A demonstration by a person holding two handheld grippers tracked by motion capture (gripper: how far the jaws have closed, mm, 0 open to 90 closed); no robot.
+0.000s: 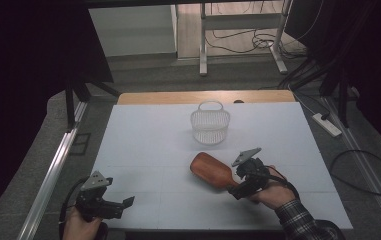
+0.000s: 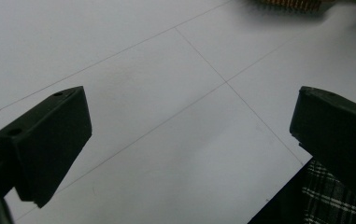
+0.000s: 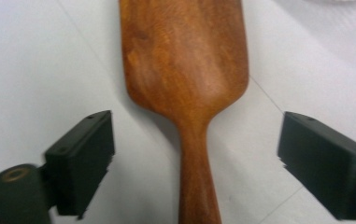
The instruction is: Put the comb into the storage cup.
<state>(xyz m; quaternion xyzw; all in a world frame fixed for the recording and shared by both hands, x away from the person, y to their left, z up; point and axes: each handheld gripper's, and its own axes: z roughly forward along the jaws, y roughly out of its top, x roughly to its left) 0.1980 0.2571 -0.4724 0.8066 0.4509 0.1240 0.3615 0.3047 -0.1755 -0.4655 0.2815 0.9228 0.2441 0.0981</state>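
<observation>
A wooden paddle hairbrush [image 1: 211, 170] lies back-up on the white table top [image 1: 148, 145], right of centre, its handle pointing toward the person's right hand. My right gripper [image 1: 237, 188] is at that handle. In the right gripper view the jaws [image 3: 196, 128] stand wide open on either side of the handle [image 3: 195, 182], and neither pad touches it. My left gripper [image 1: 123, 206] rests near the front left edge, open, with bare table between its jaws [image 2: 189, 112]. The brush's bristle edge [image 2: 290, 3] shows at the top of the left gripper view.
A white wire basket [image 1: 210, 125] with a loop handle stands upright beyond the brush, near the table's back. A plaid sleeve [image 1: 303, 220] comes in at the front right. On the floor to the right lie a power strip [image 1: 326, 124] and cables.
</observation>
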